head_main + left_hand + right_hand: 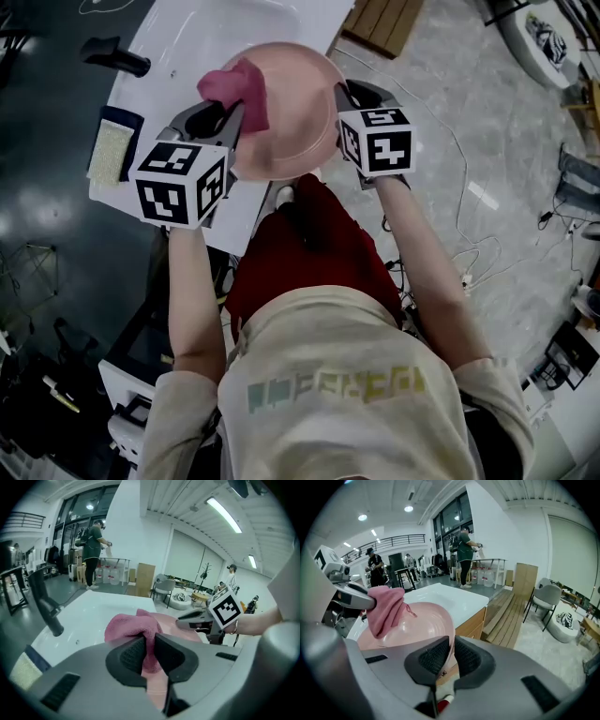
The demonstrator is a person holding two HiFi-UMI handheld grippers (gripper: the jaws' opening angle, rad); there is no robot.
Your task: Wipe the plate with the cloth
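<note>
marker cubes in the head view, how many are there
2. One cube sits at the lower left of the pink plate; the other cube at its right rim. None look hidden.

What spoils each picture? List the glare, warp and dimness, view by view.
Head view: dim overall, with pale glare patches on the dark floor at left; the white counter reads brightest. Left gripper view: fisheye bend, black corners, ceiling strip lights blown out, the pink cloth sharp. Right gripper view: the same fisheye bend and black corners, the pink plate evenly lit, no hard shadow on it.
</note>
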